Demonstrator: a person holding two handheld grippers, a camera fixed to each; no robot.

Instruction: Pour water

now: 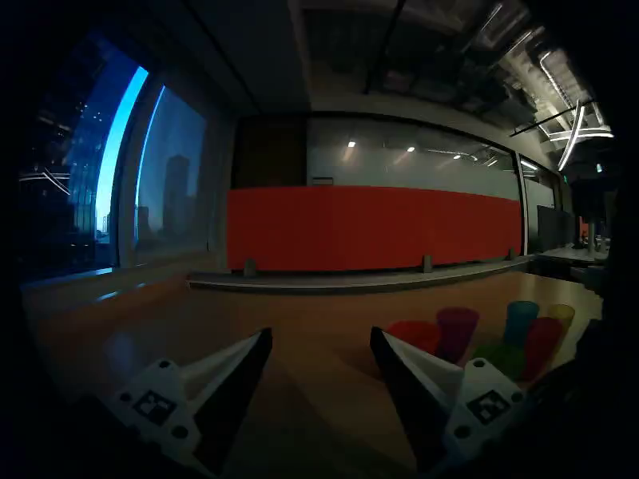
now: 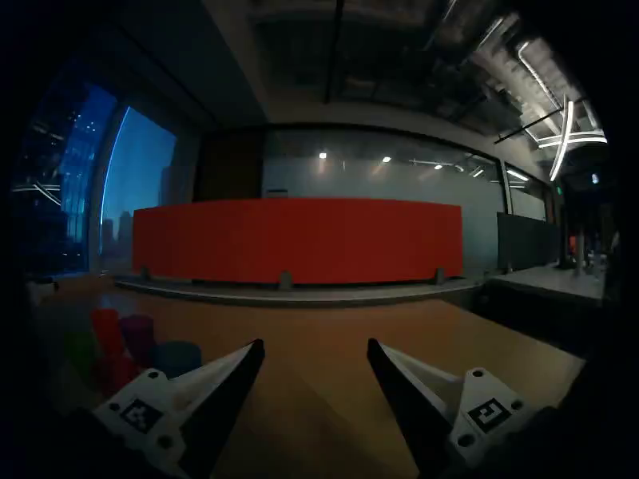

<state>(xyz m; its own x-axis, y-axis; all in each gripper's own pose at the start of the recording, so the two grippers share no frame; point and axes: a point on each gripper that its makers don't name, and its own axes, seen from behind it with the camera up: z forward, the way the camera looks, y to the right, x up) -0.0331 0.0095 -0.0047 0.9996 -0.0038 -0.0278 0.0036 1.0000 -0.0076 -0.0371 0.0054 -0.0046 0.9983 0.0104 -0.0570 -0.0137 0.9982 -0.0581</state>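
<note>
Wooden worktop [image 1: 319,323], light brown, in dim light. In the left gripper view, a tight cluster of coloured cups stands upright on its right part: left red cup [image 1: 414,335], purple cup [image 1: 458,329], blue cup [image 1: 521,318], yellow cup [image 1: 562,314], right red cup [image 1: 543,343], green cup [image 1: 499,357]. A grey rail [image 1: 343,280] along the far edge bears a red partition [image 1: 367,227]. In the right gripper view the cluster stands lower left.

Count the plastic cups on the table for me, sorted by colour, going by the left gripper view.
Red cups: 2
Purple cup: 1
Blue cup: 1
Yellow cup: 1
Green cup: 1
Total: 6 cups, as far as the dim light shows.
</note>
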